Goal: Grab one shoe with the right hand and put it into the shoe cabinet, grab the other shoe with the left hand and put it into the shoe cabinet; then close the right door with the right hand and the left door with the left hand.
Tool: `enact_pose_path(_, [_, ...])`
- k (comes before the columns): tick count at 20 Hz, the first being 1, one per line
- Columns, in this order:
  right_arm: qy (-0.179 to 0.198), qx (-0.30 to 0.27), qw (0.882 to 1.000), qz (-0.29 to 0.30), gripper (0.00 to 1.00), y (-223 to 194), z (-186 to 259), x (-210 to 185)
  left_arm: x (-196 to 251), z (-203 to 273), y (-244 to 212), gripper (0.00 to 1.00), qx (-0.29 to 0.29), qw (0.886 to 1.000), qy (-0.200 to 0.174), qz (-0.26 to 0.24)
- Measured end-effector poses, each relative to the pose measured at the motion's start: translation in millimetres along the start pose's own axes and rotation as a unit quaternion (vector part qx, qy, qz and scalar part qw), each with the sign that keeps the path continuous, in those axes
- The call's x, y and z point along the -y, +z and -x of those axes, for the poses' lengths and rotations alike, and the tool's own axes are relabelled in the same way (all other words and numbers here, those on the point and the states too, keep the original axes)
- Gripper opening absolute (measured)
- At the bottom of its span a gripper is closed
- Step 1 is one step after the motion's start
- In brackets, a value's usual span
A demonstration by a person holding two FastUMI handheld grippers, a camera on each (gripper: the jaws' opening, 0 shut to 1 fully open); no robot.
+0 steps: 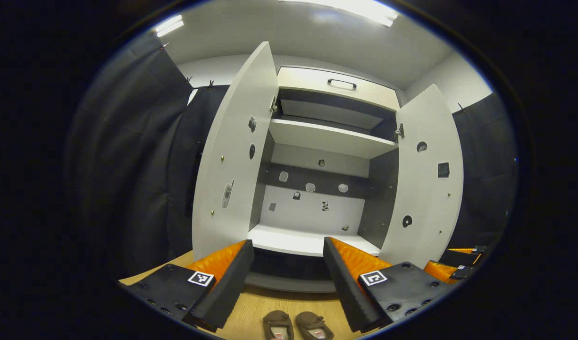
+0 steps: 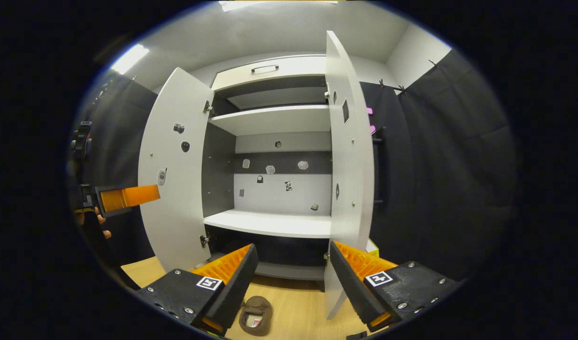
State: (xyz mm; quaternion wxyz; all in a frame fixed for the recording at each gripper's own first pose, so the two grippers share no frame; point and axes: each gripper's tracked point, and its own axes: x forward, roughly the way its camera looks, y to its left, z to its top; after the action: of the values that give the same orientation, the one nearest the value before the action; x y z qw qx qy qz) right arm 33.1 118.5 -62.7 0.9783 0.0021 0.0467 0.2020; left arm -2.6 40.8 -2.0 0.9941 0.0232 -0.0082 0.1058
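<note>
**Both grippers poised before the open shoe cabinet, shoes on the floor**

Before the shoe cabinet [image 1: 317,156], both grippers hang with fingers spread apart and nothing between them. Seen from the left gripper view, the left gripper [image 1: 289,269] frames the cabinet's lower opening; its fingers are wedge-shaped blocks with ribbed inner faces, each mounted on a flat bolted plate bearing a square printed marker. Below them, on the pale wood-grain floor [image 1: 251,307], lie two brown shoes [image 1: 296,326], soft, rounded slippers set side by side, toes toward the cabinet. From the right gripper view, the right gripper [image 2: 293,269] is likewise spread, with one brown shoe [image 2: 255,315] on the floor just beneath its left finger. The cabinet is a flat-panelled white box with dark inner side walls, smooth white shelves and small stickers on its back panel. Its left door [image 1: 227,160] and right door [image 1: 425,174] both stand swung wide open. A drawer with a slim bar handle [image 1: 341,83] sits at the top.
</note>
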Motion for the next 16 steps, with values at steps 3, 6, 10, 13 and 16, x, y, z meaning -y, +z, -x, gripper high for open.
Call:
enact_pose_path(3, [0.005,-0.059,0.998,0.002,0.95,-60.2,-22.8,-21.6,-22.8,-3.9,-3.2,0.96,-0.009,1.0,0.0,-0.014])
enact_pose_path(6, [0.006,-0.133,0.991,0.01,0.95,-136.2,-44.0,-32.1,-36.5,-3.2,-3.4,0.96,-0.006,1.0,0.003,0.004])
enact_pose_path(10, [0.015,-0.227,0.974,0.0,0.95,-233.8,-59.8,-46.0,-51.1,-3.8,-9.0,0.96,-0.016,1.0,0.001,0.015])
enact_pose_path(13, [0.0,-0.29,0.957,-0.003,0.95,-297.2,-72.8,-39.2,-62.2,-4.5,-9.0,0.96,-0.015,1.0,0.009,0.002])
enact_pose_path(16, [-0.006,-0.348,0.937,-0.031,0.89,-343.9,-77.2,-40.3,-66.9,-2.5,-14.0,0.96,-0.022,1.0,0.016,-0.002])
